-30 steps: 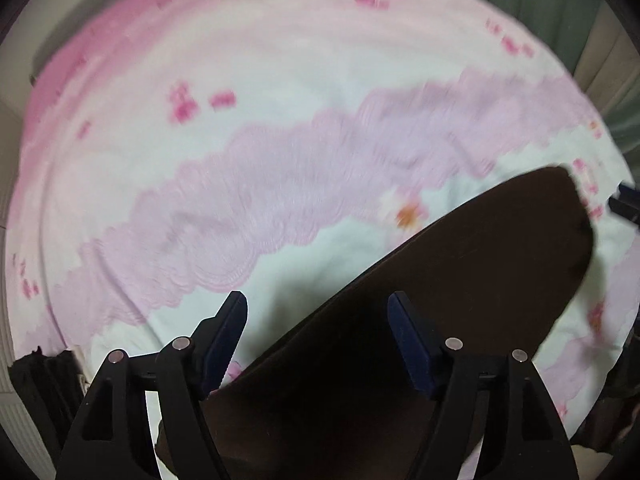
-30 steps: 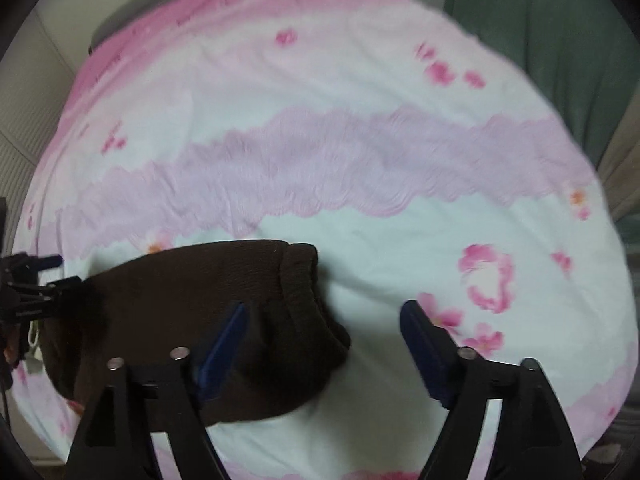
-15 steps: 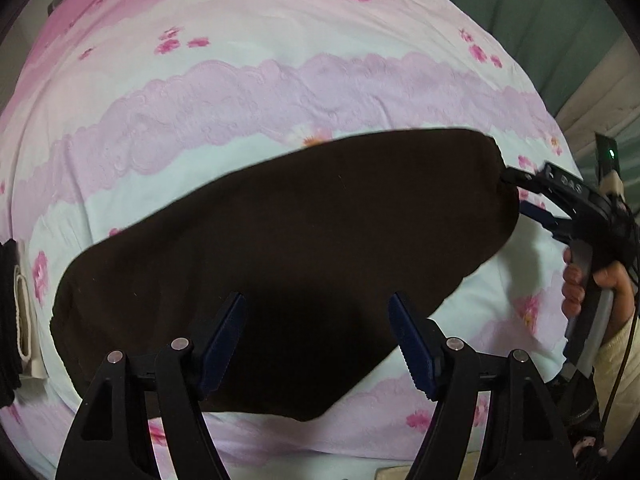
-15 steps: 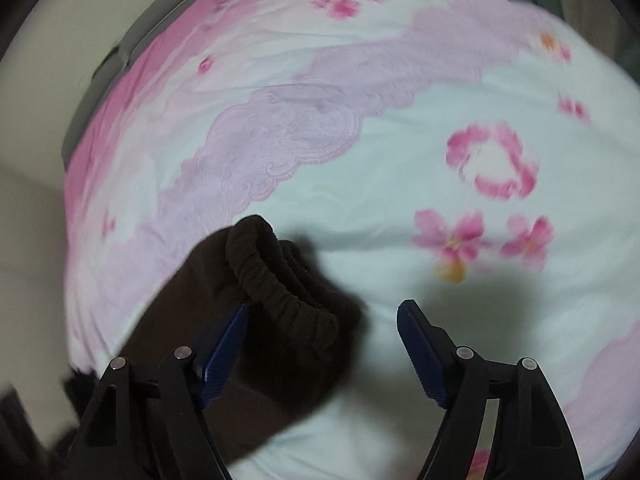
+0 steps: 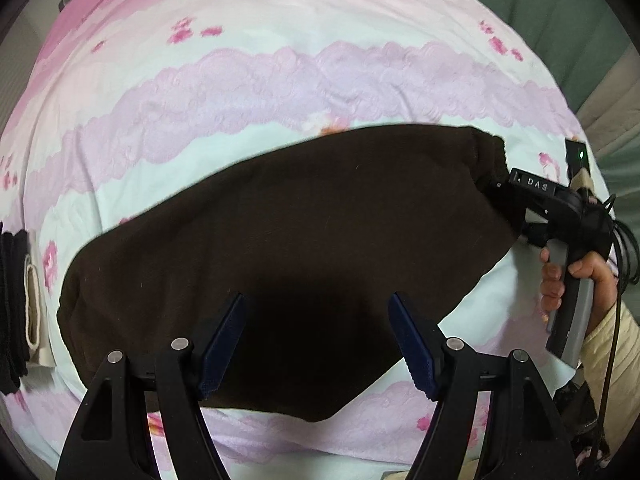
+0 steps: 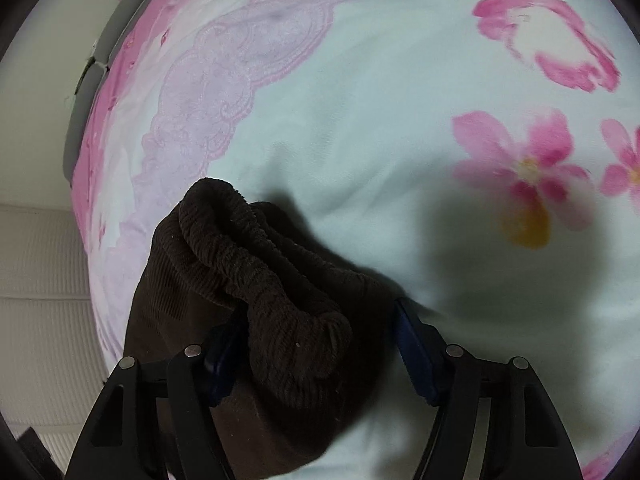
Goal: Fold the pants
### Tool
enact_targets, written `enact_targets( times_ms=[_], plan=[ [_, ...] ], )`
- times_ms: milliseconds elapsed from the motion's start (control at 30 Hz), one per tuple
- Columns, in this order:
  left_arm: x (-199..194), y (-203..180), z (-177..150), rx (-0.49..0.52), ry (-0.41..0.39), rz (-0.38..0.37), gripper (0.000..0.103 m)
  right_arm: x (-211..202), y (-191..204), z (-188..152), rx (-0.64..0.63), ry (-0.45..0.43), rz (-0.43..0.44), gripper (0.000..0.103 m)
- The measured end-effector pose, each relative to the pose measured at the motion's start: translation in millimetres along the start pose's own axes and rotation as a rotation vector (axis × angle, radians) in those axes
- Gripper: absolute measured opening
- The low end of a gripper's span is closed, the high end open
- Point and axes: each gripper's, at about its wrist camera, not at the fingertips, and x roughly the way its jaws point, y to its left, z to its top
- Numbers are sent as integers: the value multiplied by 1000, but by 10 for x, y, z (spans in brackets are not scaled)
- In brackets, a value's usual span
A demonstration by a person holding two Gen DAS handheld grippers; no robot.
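Pants [image 5: 280, 248], dark brown and already folded into a thick oblong, lie across the middle of the left wrist frame on the pink flowered bedspread [image 5: 248, 92]; in the right wrist frame their ribbed elastic waistband [image 6: 272, 280] bunches up in the lower centre. I judge the cloth soft, limp and fairly light, a corduroy-like knit that will sag and slide over itself if I lift it by one layer only, so the firm gathered waistband is the best place to take hold, pinching all layers together. My right claw [image 6: 320, 348] sits with its blue pads [image 6: 416, 356] spread on either side of that waistband; the band lies between them, but I cannot tell if it is pinched yet, and to me the claw reads as released. From the left view the right claw [image 5: 508, 200] reaches in low from the right of the frame, its tip at the end of the pants, with my right hand [image 5: 584, 276] wrapped round the grip. My left claw [image 5: 318, 344] hovers released above the near edge of the pants, at the bottom of the frame, pointing forward over the bed. Some dark and cream cloth [image 5: 20, 300] lies at the left edge.
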Motion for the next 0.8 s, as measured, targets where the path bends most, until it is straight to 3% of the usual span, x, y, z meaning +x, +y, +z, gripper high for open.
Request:
enact_targets(
  times_ms=[100,233,367,500,633,800],
  plan=[
    [102,55,-82,-37,31,2,73,45,84,-5,-40,0,-55,54],
    [186,54,-139,-55,52,0,73,-52,138,-35,-74,16,-27,34],
    [250,-6,-198,-55,63,-35,73,-379,194,-23,-114,-15,36,31],
    [393,-41,-306,-89,111,-56,73,-791,362,-59,-171,-99,60,31],
    [631,-39,-425,-102,158,-25,74,-1057,450,-62,-164,-150,68,30],
    [807,-95,-406,-75,174,20,77,-1148,556,-106,-226,-145,19,30]
  ],
)
